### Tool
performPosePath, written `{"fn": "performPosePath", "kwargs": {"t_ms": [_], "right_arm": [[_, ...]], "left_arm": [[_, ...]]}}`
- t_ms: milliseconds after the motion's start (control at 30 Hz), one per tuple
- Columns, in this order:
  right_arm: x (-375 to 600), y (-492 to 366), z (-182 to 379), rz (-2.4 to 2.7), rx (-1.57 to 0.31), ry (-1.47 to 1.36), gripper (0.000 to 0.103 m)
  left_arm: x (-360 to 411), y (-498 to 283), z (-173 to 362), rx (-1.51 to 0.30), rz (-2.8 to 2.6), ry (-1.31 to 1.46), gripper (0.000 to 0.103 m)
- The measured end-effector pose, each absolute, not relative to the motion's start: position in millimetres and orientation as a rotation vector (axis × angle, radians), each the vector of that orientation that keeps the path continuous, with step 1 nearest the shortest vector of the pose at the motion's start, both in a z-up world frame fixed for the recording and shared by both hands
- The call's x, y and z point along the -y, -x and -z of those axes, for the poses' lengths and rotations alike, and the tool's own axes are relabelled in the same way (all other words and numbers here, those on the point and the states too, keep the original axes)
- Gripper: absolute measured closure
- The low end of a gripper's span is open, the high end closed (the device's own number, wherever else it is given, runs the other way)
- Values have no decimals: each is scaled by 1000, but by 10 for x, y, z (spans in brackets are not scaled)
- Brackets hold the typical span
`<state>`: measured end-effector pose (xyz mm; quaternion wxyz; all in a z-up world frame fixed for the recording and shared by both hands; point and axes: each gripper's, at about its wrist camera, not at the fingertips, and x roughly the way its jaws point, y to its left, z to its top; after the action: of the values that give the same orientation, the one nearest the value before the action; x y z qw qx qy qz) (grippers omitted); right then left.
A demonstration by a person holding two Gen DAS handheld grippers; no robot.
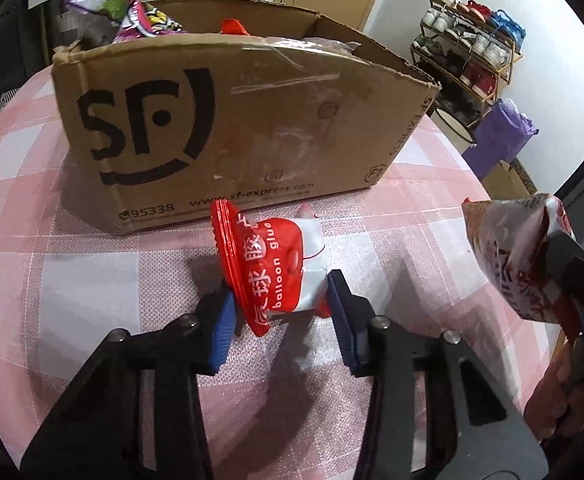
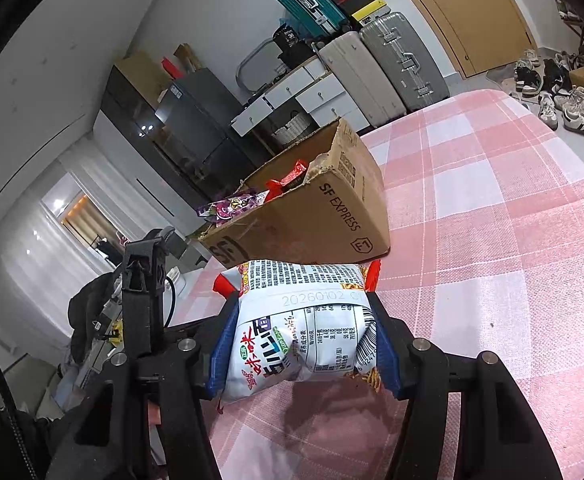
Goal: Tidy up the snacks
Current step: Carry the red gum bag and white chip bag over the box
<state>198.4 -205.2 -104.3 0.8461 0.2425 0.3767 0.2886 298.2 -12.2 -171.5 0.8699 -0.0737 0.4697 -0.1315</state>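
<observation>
Progress: brown cardboard box point(image 1: 228, 120) part-filled | your left gripper point(image 1: 280, 300) clamps red-white pouch point(image 1: 276, 268) (tabletop) | right gripper point(image 2: 303, 344) clamps white noodle packet point(image 2: 299, 332) | both unboxed

A lived-in home: shoe rack point(image 1: 467, 52), stacked suitcases point(image 2: 375, 64), door point(image 2: 467, 8), checked cloth on the desk point(image 2: 491, 200).

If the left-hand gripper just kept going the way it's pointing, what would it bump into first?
It already grips the red balloon-glue packet between its pads. Beyond that, the left gripper would probably meet the pink checked tablecloth, just short of the cardboard box; depth is hard to judge.
</observation>
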Motion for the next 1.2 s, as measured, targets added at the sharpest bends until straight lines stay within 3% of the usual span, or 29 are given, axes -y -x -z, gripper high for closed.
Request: {"fn": "performPosePath", "kwargs": {"t_ms": [600,1200], "right_arm": [[1997,-1891,805,-609,-774,-474,43],[1761,-2022,169,-658,-693,-377,43]], "left_arm": [[0,-2572,1438,-939,279,141,65],[-364,-2268,435,-807,346,130,65]]}}
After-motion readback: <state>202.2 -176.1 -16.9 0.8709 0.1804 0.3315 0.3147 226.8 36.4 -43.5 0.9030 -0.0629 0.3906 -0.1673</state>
